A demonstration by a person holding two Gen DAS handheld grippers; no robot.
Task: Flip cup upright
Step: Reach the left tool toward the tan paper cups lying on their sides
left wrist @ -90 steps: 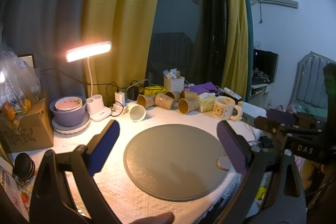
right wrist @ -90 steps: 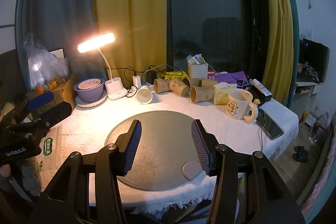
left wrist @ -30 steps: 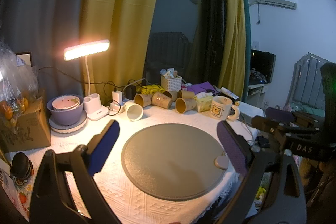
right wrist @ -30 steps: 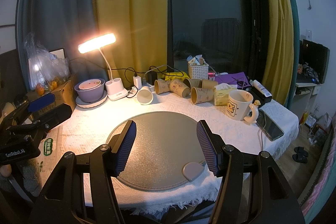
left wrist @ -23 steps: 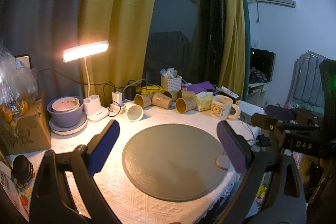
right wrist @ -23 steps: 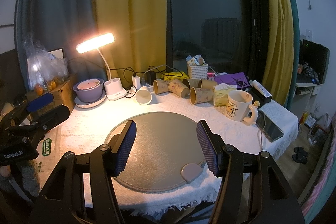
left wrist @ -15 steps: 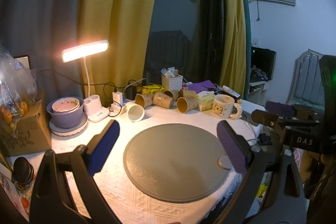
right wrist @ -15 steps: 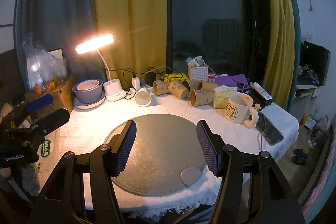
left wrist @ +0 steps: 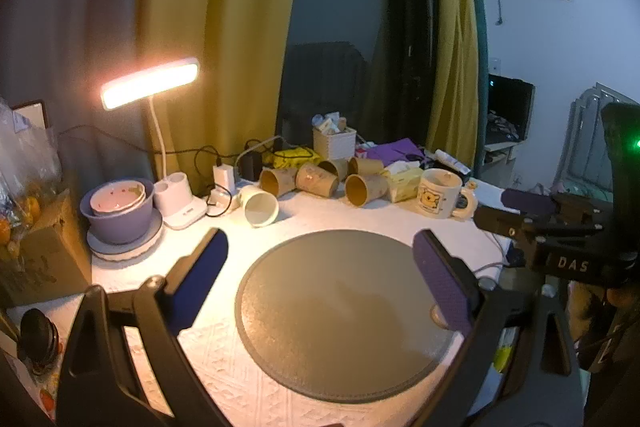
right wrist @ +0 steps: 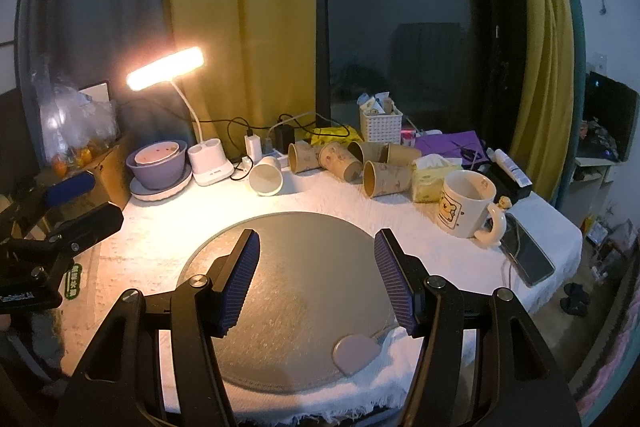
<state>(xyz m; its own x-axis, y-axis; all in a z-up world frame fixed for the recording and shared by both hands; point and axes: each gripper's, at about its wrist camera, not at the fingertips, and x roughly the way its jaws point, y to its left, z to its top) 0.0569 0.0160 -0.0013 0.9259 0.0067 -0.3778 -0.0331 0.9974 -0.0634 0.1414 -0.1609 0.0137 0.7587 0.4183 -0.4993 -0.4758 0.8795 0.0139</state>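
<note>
Lace-textured tablecloth [right wrist: 168, 223] bears round grey mat [right wrist: 304, 259], toppled white cup [right wrist: 266, 176].

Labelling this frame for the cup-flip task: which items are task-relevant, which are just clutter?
Task-relevant:
white cup, on its side
brown paper cups, also tipped over
left gripper and right gripper, both open and empty
round grey mat, likely the work area

Clutter:
bear mug, already upright
desk lamp
purple bowl
tissue pack
white basket
phone
</note>
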